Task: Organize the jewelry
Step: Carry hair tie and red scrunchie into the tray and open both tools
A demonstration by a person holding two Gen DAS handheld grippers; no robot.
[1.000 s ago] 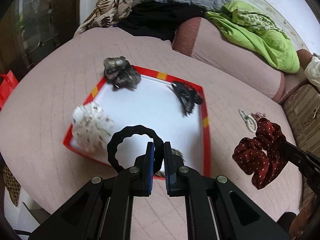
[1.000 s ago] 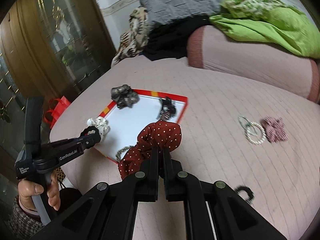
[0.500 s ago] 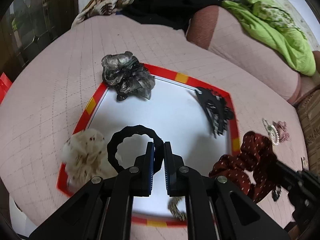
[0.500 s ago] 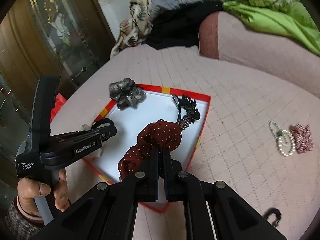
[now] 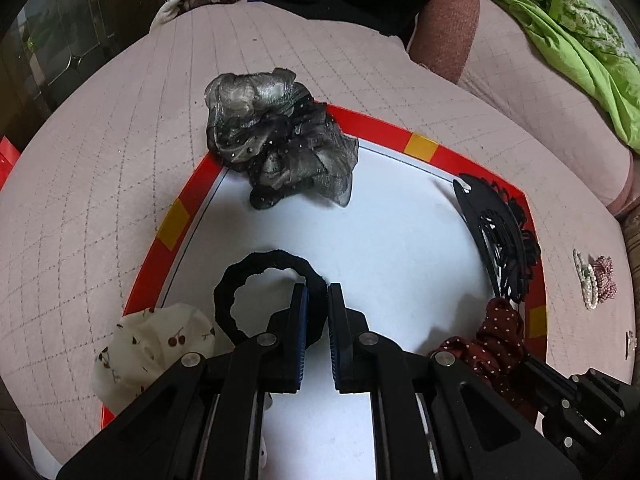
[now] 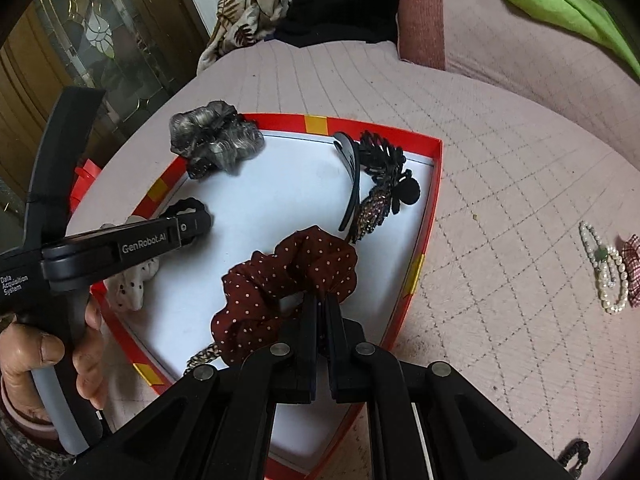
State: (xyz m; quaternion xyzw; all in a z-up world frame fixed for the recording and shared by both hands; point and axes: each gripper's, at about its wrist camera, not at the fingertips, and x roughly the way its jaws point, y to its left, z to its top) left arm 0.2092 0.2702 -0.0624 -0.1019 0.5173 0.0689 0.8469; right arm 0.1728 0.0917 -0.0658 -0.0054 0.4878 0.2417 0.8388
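A red-rimmed tray (image 5: pixel 416 147) (image 6: pixel 424 268) with a white floor lies on the pink quilt. My left gripper (image 5: pixel 317 292) is shut on a black hair tie (image 5: pixel 240 280), low over the tray's near left part. My right gripper (image 6: pixel 322 300) is shut on a dark red dotted scrunchie (image 6: pixel 288 280) (image 5: pixel 500 344) above the tray's near right side. In the tray lie a grey sheer scrunchie (image 5: pixel 276 148) (image 6: pixel 218 138), a black hair clip (image 5: pixel 496 240) (image 6: pixel 376 184) and a cream cherry-print scrunchie (image 5: pixel 156 344) at the near left corner.
Outside the tray on the right lie a pearl clip (image 6: pixel 606 268) (image 5: pixel 586 280) and a small red checked bow (image 6: pixel 632 268). A dark hair tie (image 6: pixel 576 454) rests near the quilt's front edge. A hand (image 6: pixel 48 364) holds the left gripper's handle. Pillows and clothes are piled behind.
Both grippers have dropped and moved forward over the tray, each with its hair piece still held. The red scrunchie has come from beside the tray to above its white floor.
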